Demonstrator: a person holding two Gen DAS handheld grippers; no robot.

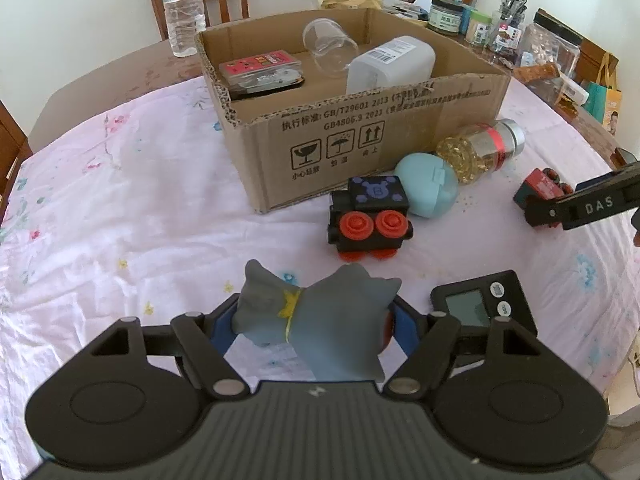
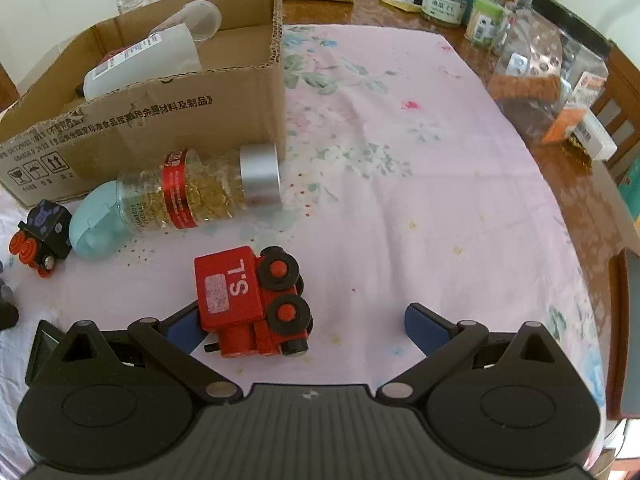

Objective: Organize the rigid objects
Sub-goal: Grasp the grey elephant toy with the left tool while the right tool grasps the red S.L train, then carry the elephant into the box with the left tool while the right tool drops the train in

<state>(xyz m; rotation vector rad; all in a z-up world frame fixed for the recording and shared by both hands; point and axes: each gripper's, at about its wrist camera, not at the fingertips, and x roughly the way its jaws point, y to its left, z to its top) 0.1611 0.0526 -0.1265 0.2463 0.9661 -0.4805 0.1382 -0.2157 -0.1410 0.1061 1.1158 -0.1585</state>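
Note:
My left gripper (image 1: 314, 326) is shut on a grey soft-looking toy figure (image 1: 316, 312) with a yellow band, held just above the cloth. Ahead of it stands a black toy train (image 1: 370, 216) with red wheels, then a teal egg-shaped case (image 1: 426, 190) and a jar of gold pieces (image 1: 480, 152) lying beside the cardboard box (image 1: 360, 132). My right gripper (image 2: 306, 330) is open over a red toy train (image 2: 248, 300). The train lies between its fingers, close against the left pad (image 2: 184, 328) and well apart from the right one. The box (image 2: 160, 120) and jar (image 2: 200, 188) lie beyond it.
The box holds a clear cup (image 1: 330, 46), a white bottle (image 1: 390, 64) and a pink-and-black case (image 1: 262, 74). A black digital timer (image 1: 480, 304) lies right of my left gripper. A water bottle (image 1: 182, 8), jars (image 2: 444, 2) and wooden chairs line the table's far and right edges.

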